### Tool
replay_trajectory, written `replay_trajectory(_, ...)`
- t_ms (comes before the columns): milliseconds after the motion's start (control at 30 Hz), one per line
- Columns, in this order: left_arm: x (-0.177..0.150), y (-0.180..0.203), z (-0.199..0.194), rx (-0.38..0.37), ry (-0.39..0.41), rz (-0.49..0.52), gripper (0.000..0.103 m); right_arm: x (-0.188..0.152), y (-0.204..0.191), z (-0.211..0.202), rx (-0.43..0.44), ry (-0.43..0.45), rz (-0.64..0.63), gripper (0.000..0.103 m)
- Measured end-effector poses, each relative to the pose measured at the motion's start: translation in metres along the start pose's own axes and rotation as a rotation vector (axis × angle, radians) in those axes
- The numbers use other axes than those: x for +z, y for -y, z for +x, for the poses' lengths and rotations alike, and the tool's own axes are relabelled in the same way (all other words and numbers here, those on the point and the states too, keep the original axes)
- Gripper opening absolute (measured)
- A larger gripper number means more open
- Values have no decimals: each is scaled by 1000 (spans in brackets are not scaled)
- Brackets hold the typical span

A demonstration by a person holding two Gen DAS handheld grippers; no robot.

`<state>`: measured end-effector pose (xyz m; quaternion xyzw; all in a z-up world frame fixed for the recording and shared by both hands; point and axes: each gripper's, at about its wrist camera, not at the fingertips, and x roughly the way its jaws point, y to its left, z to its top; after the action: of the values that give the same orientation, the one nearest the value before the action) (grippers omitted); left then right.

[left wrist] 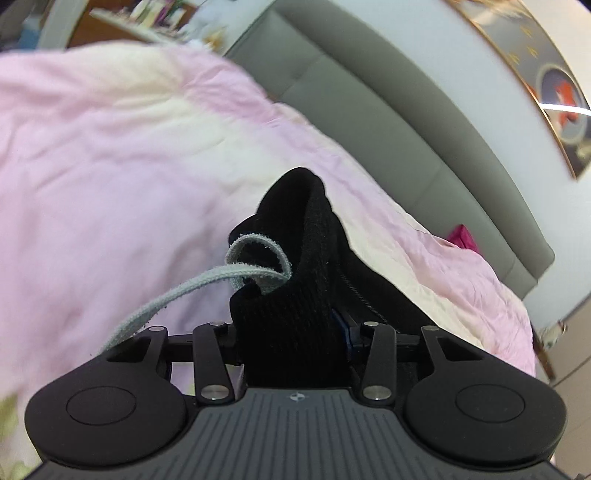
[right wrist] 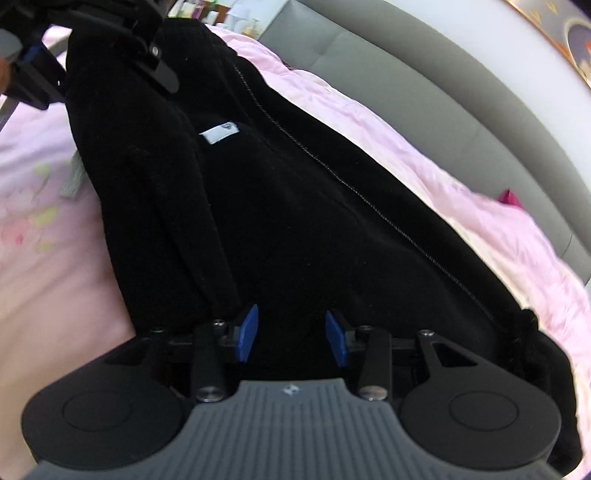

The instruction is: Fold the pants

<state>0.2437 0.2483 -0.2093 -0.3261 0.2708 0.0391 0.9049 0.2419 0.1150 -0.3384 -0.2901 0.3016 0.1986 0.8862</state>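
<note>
The black pants [right wrist: 295, 206] hang stretched between both grippers above a pink bed cover [left wrist: 110, 166]. My left gripper [left wrist: 295, 332] is shut on the ribbed waistband [left wrist: 314, 266], with a grey drawstring [left wrist: 207, 280] looping out to the left. It also shows in the right wrist view [right wrist: 122, 48] at the top left, clamped on the cloth. My right gripper [right wrist: 291, 336] holds its blue pads [right wrist: 247, 332] part open around a bunch of the black fabric. A white label [right wrist: 219, 132] and a seam show on the pants.
A grey padded headboard [left wrist: 369, 92] runs along the far side of the bed. A magenta item [left wrist: 461, 236] lies by the headboard. A framed picture [left wrist: 546, 74] hangs on the wall. Shelves with clutter [left wrist: 155, 18] stand at the top left.
</note>
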Motion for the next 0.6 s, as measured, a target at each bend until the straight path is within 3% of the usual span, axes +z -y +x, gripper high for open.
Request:
replay_trajectory(133, -3, 31, -7, -11, 29, 151, 50, -11, 5, -1, 6, 53, -12, 38)
replay_trajectory(267, -12, 71, -14, -39, 64, 354, 50, -22, 18, 0, 28, 85, 99, 38)
replay_trajectory(367, -19, 104, -10, -49, 75, 442, 50, -26, 24, 1, 33, 95, 145, 38)
replay_trajectory(500, -27, 154, 3, -55, 61, 570, 50, -28, 31, 0, 45, 112, 176, 39)
replay_trajectory(600, -36, 185, 12, -61, 29, 662, 50, -33, 51, -5, 100, 125, 261, 39)
